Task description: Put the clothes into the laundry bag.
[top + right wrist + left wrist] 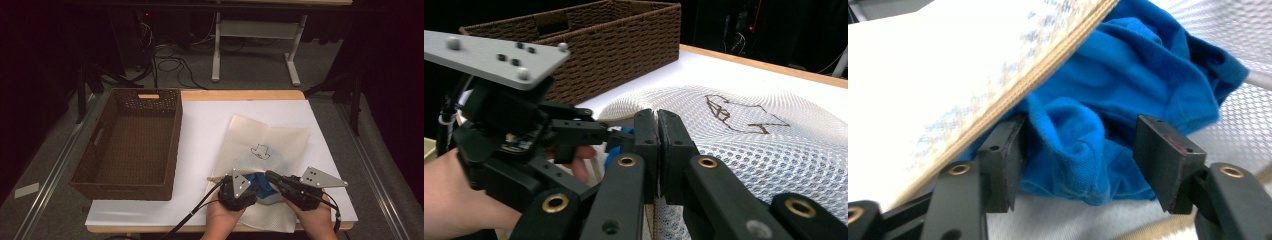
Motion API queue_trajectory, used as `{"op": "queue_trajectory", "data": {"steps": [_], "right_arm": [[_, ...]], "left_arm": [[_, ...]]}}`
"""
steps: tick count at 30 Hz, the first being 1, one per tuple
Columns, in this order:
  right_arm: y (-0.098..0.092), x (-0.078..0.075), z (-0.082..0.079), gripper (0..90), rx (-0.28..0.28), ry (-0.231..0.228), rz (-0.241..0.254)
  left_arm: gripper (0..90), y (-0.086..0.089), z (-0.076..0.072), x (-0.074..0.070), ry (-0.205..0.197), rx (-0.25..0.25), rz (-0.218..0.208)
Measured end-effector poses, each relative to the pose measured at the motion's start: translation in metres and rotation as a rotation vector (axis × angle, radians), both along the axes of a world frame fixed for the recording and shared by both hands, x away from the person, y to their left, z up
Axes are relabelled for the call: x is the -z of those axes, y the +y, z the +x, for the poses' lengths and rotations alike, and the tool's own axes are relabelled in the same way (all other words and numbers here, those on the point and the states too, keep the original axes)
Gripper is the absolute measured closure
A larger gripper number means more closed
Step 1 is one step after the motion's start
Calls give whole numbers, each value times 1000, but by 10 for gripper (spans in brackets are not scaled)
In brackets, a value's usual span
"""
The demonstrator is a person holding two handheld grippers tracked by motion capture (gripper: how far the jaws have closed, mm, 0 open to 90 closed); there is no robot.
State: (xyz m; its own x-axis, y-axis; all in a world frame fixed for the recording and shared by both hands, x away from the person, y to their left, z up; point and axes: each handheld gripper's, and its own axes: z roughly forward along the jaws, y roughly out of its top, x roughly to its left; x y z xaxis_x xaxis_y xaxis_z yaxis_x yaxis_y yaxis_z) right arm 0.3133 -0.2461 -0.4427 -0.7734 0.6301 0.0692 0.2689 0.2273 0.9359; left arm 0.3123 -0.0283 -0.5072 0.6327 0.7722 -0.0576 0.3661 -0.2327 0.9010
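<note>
A cream mesh laundry bag (272, 137) with a small dark drawing lies on the white table cover. A crumpled blue garment (263, 187) sits at the bag's near opening, under its beige-edged top layer (1048, 70). My left gripper (252, 184) is open, and a fold of the blue garment (1073, 135) bulges between its jaws. The left pad touches the cloth; the right pad stands apart from it. My right gripper (270, 176) is shut on the mesh bag (764, 155) at the opening's edge, its pads pressed together (657, 135) just beside the left gripper (589, 132).
A deep brown wicker basket (175, 135) stands empty at the table's left, close to the bag. The white cover (205, 125) is bare between basket and bag. Beyond the table's far edge are cables and a white desk frame (217, 55) on the floor.
</note>
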Motion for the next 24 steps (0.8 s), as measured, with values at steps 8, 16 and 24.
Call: {"op": "queue_trajectory", "data": {"steps": [8,16,24], "right_arm": [[-1,0,0,889,1,0,-1],[0,0,-1,889,2,3,1],[1,0,-1,889,-2,0,-4]], "left_arm": [[335,12,-13,2,19,-5,30],[694,26,-31,-1,-39,-27,19],[862,1,-4,2,-26,-56,70]]}}
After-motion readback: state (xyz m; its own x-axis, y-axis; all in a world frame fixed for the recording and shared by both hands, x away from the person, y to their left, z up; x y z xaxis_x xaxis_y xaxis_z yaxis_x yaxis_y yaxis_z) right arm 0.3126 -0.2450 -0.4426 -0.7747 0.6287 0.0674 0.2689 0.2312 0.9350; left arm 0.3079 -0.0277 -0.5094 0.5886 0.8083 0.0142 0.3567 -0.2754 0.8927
